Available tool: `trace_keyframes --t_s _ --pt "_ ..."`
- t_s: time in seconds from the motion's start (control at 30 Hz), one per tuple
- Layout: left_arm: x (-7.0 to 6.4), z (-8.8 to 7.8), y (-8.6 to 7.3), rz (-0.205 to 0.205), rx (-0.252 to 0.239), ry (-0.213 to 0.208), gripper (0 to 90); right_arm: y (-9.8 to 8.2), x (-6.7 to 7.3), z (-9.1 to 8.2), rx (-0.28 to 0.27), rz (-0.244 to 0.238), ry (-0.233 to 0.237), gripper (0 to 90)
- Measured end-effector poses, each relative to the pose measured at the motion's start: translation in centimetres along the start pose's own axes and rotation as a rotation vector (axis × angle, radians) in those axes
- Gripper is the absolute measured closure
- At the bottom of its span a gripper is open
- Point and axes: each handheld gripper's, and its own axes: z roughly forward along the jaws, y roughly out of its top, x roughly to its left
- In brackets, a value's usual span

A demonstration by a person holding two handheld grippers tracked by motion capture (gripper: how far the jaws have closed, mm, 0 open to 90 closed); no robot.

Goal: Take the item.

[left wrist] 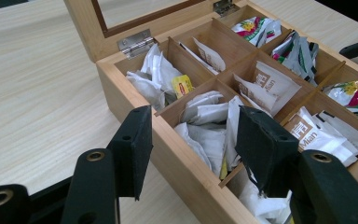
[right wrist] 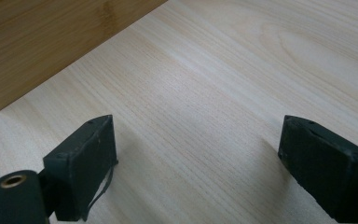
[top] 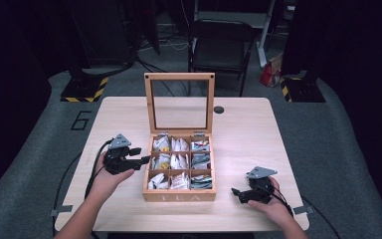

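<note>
A wooden tea box (top: 179,195) stands mid-table with its glass lid (top: 179,102) upright. Its nine compartments hold tea bags (top: 180,163). My left gripper (top: 140,155) is at the box's left side, open. In the left gripper view the left gripper (left wrist: 193,140) straddles the box's wall (left wrist: 135,107): one jaw is outside it, the other hangs over white tea bags (left wrist: 205,116) in the middle compartment, touching none that I can see. My right gripper (top: 236,194) rests open near the box's front right corner. In the right gripper view the right gripper (right wrist: 196,144) has only bare table between its jaws.
The light wooden table (top: 243,134) has a small black disc (top: 219,109) behind the box. A black folding chair (top: 221,47) stands beyond the far edge. A corner of the box's side (right wrist: 51,37) shows at the top left of the right gripper view.
</note>
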Motion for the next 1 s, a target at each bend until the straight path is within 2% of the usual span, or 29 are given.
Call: trace_keyframes --t_s 0.3,0.5,0.67,0.7,0.8,0.97,1.0 --pt "-0.2 0.7 0.7 0.004 -0.005 -0.006 49.0 0.0 0.0 0.0 0.000 0.000 0.000 10.5" --pt "-0.5 1.4 0.8 0.019 0.018 -0.015 52.3 0.0 0.0 0.0 0.000 0.000 0.000 10.5" --pt "-0.7 1.8 1.0 0.011 0.010 -0.020 55.5 0.0 0.0 0.0 0.000 0.003 0.002 10.5" --pt "-0.8 1.9 1.0 -0.002 0.007 -0.027 55.5 0.0 0.0 0.0 0.000 0.003 0.002 10.5" --pt "-1.0 2.4 1.1 0.016 0.014 -0.029 56.4 0.0 0.0 0.0 0.000 0.001 0.000 10.5" --pt "-1.4 2.9 1.2 0.015 0.022 -0.040 57.5 0.0 0.0 0.0 0.000 0.003 0.003 10.5" --pt "-1.5 3.2 1.2 0.019 0.016 -0.032 58.6 0.0 0.0 0.0 0.000 0.002 0.003 10.5"
